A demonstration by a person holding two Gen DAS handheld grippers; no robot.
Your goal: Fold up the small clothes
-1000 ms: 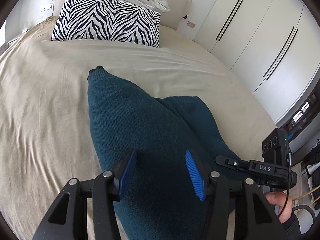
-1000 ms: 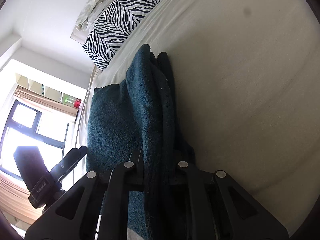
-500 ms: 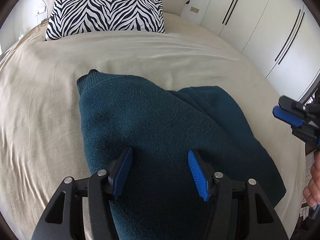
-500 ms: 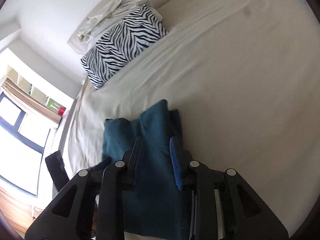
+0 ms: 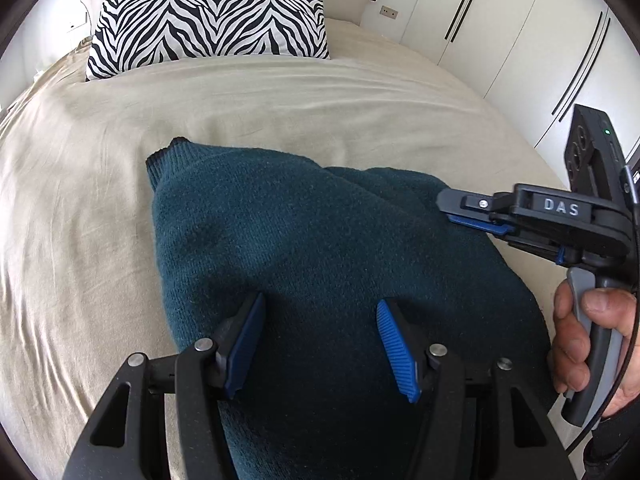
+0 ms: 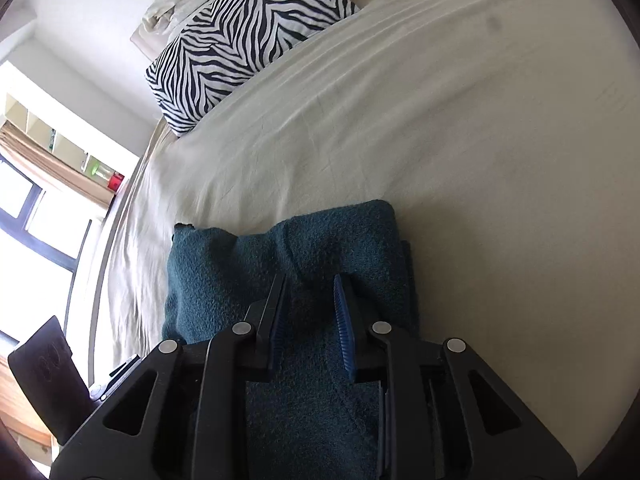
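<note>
Bright daylight from the window (image 6: 36, 216), soft shadows, sharp focus, strong fisheye bending at dark edges

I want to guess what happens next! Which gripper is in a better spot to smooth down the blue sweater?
Probably the left gripper: its jaws stand open right over the middle of the sweater. The right gripper sits at the sweater's edge.

Sweater's (image 5: 320, 240) near end seems hidden behind jaws.

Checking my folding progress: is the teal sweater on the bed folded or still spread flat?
Folded. The teal sweater lies doubled on the bed, stacked layers showing along its edge.
</note>
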